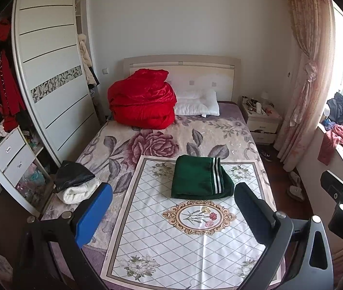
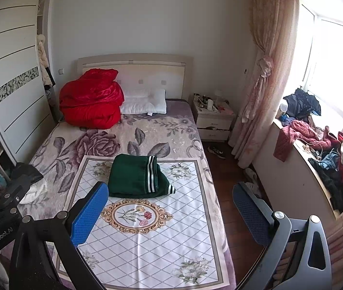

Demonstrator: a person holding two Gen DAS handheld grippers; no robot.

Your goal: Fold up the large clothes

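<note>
Both grippers, left gripper and right gripper, hang above the bed's near end, jaws wide, holding and touching nothing. Green striped garment lies folded on the patterned cloth, mid-bed; likely soft, limp, lightish knit. Best pinched at folded edges, both sides at once.

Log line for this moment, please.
left gripper: open, empty | right gripper: open, empty | green garment: folded, on patterned cloth | stage: fold done
</note>
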